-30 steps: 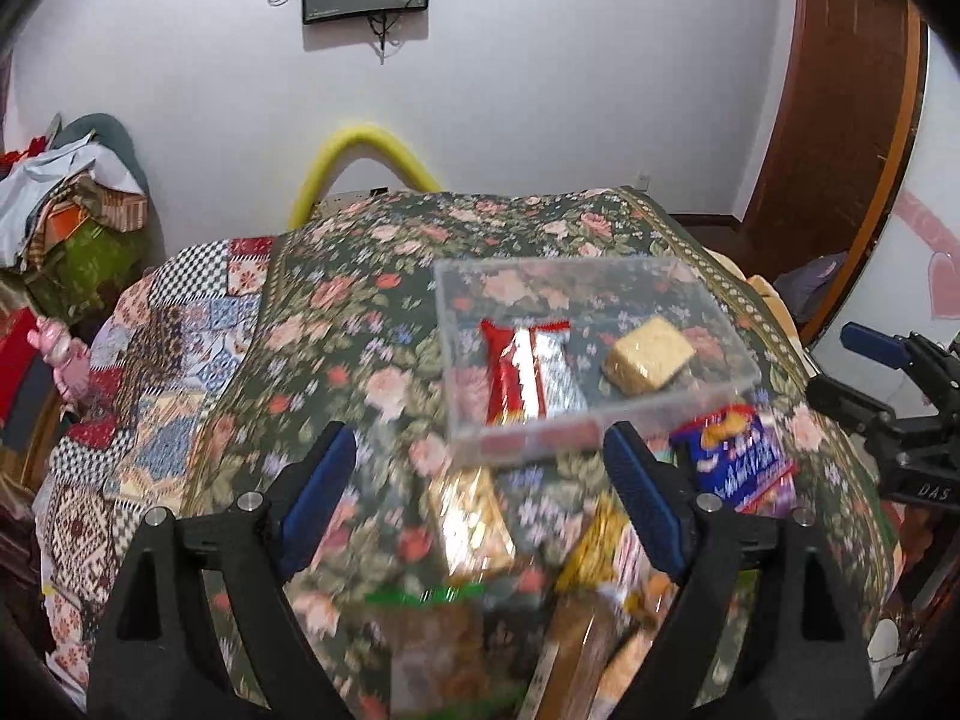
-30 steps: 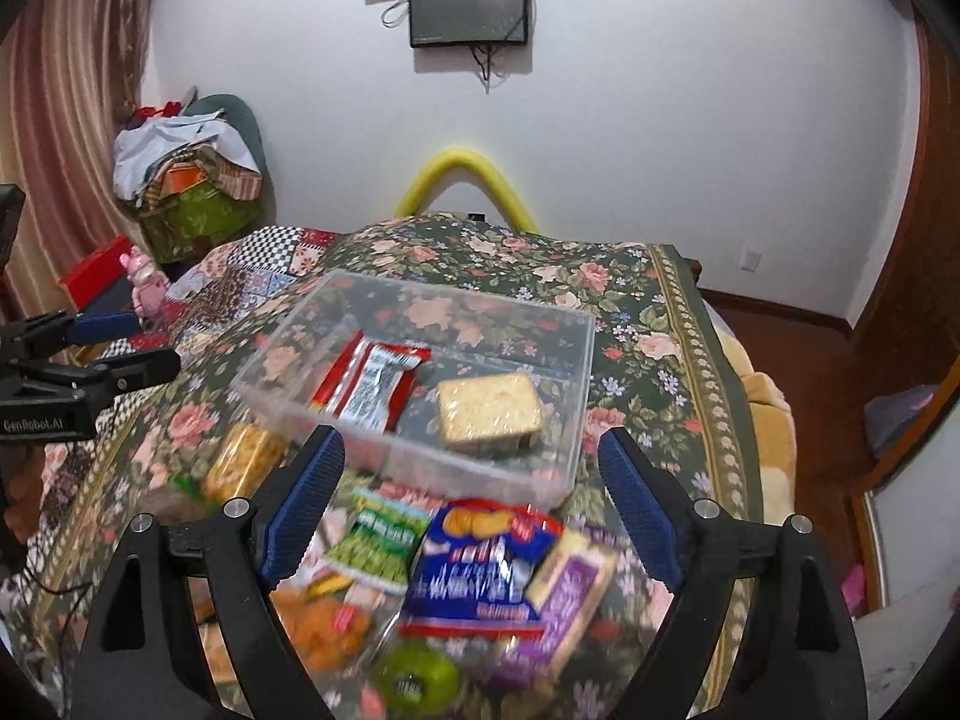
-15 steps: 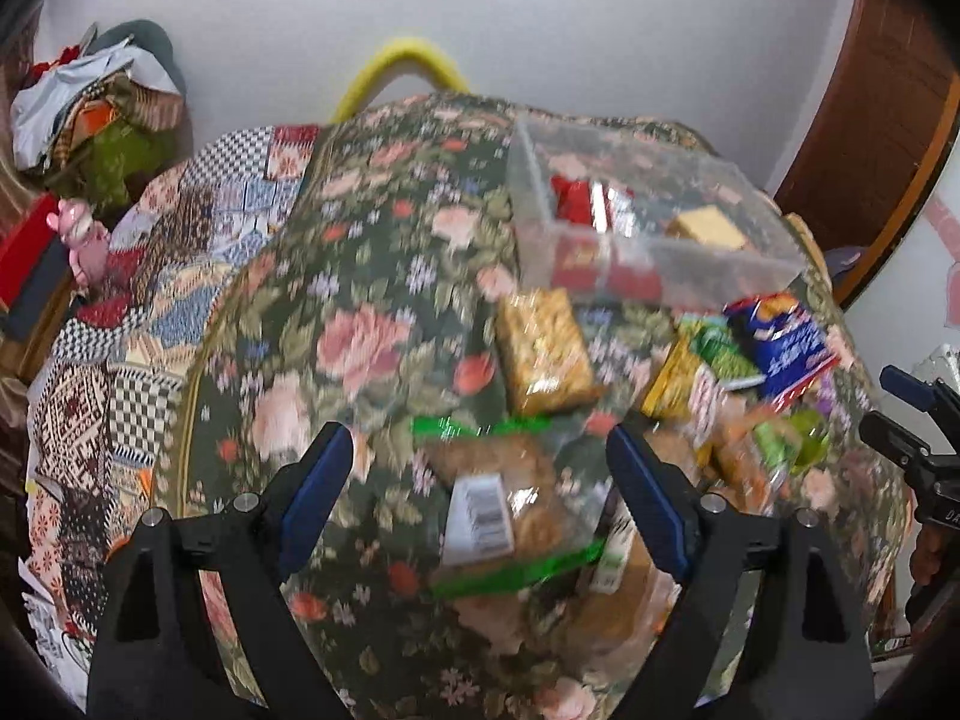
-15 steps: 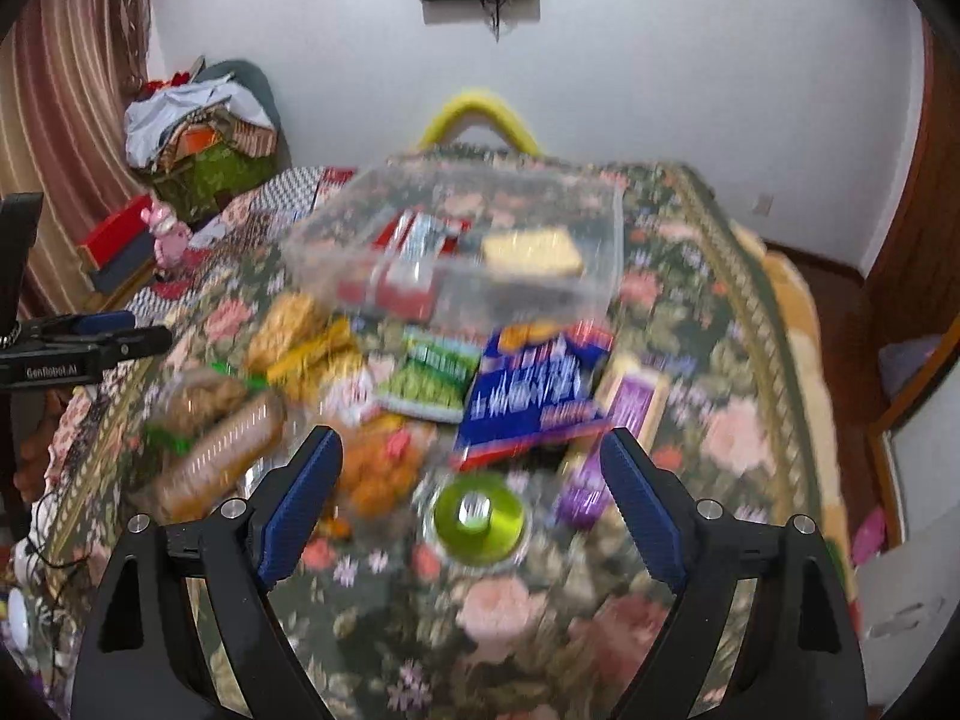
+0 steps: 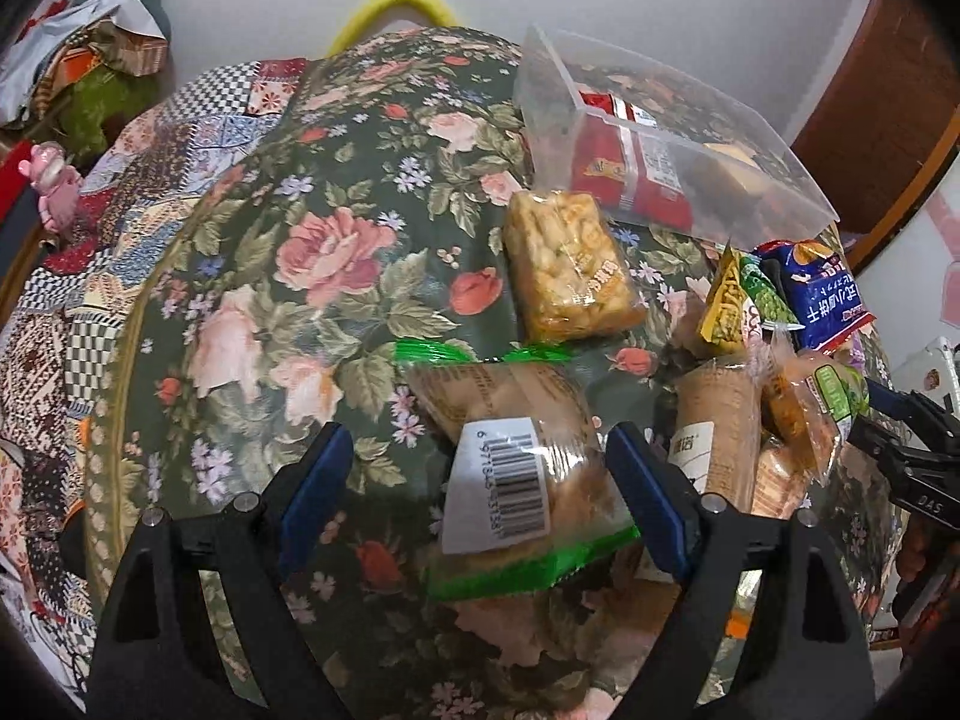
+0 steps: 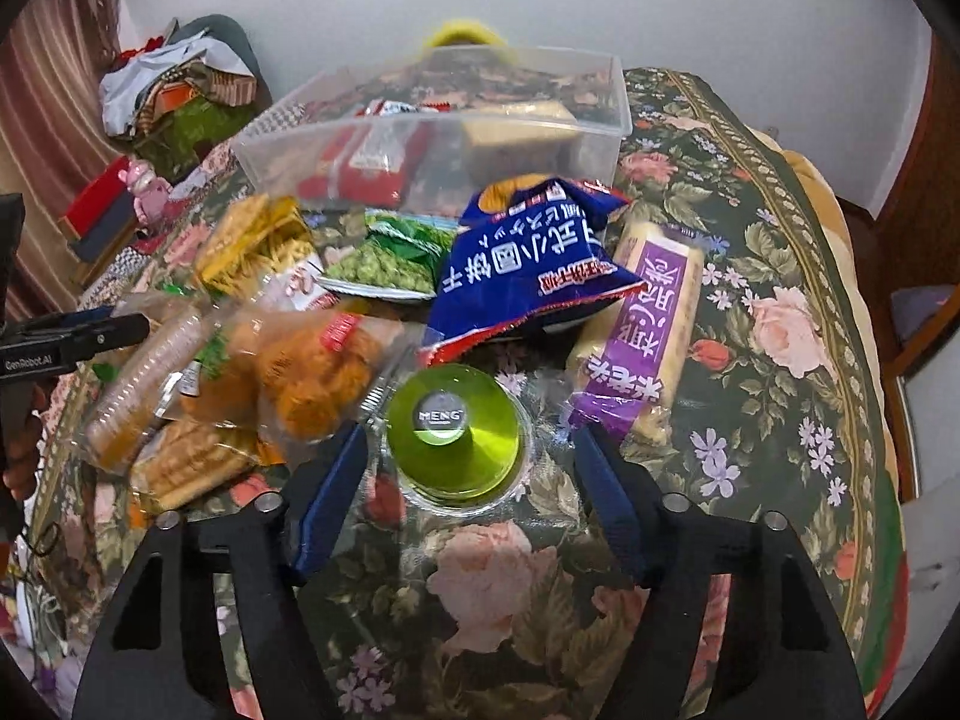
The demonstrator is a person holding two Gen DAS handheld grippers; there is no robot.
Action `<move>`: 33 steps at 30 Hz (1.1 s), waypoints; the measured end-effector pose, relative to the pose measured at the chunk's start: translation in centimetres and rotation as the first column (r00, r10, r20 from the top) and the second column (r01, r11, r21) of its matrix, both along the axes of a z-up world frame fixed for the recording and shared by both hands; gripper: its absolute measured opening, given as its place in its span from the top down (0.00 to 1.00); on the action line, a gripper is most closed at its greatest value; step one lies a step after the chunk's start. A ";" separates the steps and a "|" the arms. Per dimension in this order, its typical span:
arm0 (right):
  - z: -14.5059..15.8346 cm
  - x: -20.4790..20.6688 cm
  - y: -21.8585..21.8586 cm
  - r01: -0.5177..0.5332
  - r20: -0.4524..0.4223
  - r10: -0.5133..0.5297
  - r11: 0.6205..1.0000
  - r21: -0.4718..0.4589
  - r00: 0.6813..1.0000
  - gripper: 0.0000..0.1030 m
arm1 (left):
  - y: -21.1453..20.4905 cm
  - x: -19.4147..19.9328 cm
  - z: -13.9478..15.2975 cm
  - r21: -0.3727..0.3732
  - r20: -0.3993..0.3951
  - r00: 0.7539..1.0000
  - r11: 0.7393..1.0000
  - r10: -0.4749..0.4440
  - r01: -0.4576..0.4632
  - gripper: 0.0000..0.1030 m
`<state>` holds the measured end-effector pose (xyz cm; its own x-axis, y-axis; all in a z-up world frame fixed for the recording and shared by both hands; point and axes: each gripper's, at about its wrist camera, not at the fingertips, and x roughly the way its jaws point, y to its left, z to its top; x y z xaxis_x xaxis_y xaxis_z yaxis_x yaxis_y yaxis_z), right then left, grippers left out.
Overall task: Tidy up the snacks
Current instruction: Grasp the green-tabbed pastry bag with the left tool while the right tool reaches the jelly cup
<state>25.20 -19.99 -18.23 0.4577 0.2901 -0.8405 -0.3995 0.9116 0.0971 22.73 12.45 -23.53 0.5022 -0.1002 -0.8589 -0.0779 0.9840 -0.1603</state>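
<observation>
The green cup sits on the tablecloth squarely between the spread fingers of the right gripper, which grips nothing. The left gripper, also released, straddles the bun pack, whose long axis runs near to far. Far off, the clear bin holds a red packet and a pale cake; the other snacks lie loose in front of it.

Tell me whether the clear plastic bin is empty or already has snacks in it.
Not empty. The clear bin is open-topped and holds a red packet and a pale yellow block-shaped snack; the other snacks lie outside on the floral cloth.
</observation>
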 end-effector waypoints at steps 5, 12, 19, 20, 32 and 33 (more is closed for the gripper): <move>-0.4 0.3 -0.3 0.009 -0.016 -0.009 1.000 0.027 1.000 0.40 | -0.8 0.8 -1.4 -0.019 -0.036 0.999 1.000 -0.014 0.013 0.15; -0.4 0.4 0.0 0.004 -0.021 -0.004 0.999 0.034 1.000 0.51 | -1.1 1.0 -1.9 -0.040 -0.012 1.000 0.999 -0.014 0.014 0.43; -0.2 0.2 0.0 0.002 -0.005 -0.002 1.000 0.027 1.000 0.55 | -1.9 -0.2 -0.9 0.021 0.009 0.999 0.999 -0.038 0.038 0.55; -0.2 0.0 -0.1 0.001 -0.003 -0.001 1.000 0.024 1.000 0.55 | -2.0 -0.4 -0.7 0.024 0.010 0.999 0.999 -0.040 0.040 0.55; 1.7 -0.8 -1.5 0.020 0.021 -0.021 0.998 0.051 1.000 0.55 | -1.5 -3.3 2.5 0.035 0.060 0.998 0.999 -0.023 0.021 0.56; 2.0 -0.9 -1.6 0.021 0.025 -0.022 0.998 0.055 0.999 0.55 | -1.5 -3.5 3.0 0.032 0.066 0.997 0.999 -0.027 0.025 0.56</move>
<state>24.28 -21.57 -16.21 0.4855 0.3254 -0.8114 -0.3829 0.9136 0.1372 19.24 10.90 -20.57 0.5559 -0.0882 -0.8266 -0.0422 0.9901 -0.1340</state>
